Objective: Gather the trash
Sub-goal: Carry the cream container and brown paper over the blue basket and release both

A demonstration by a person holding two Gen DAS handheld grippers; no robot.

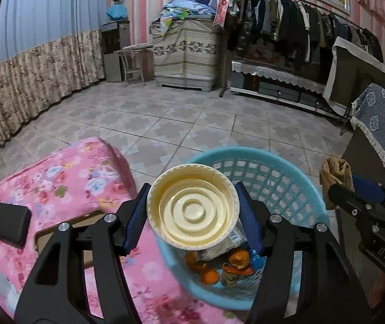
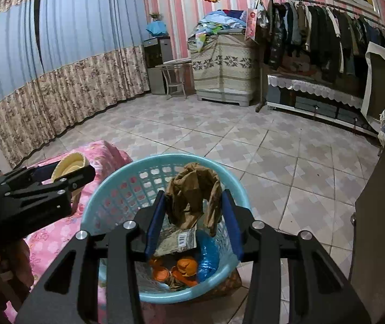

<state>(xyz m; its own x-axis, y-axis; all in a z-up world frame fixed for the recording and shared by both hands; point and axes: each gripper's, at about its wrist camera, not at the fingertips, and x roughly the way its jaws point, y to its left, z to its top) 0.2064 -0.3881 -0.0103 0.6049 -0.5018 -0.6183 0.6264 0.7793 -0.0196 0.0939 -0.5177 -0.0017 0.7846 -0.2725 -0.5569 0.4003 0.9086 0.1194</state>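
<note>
Blue-padded left tool point(image 1: 192, 213) clamps cream cup point(image 1: 193, 206); right tool point(image 2: 192, 216) pinches brown paper point(image 2: 192, 194).

In my left wrist view the basket point(image 1: 287, 178) sits low and right of centre on the floor, the covered table point(image 1: 65, 178) just beside it on the left, and the cup point(image 1: 193, 206) between my left gripper point(image 1: 192, 210) pads hangs in front of the basket's near-left rim. A wallet point(image 1: 9, 226) lies on the table at the far left of the frame, while peels point(image 1: 235, 263) and a wrapper point(image 1: 227, 245) lie in the basket below the cup. In my right wrist view my right gripper point(image 2: 193, 212) holds crumpled paper point(image 2: 192, 197) above the basket's middle, and the clothes rack point(image 2: 327, 29) stands at upper right, behind the open floor point(image 2: 219, 135).
</note>
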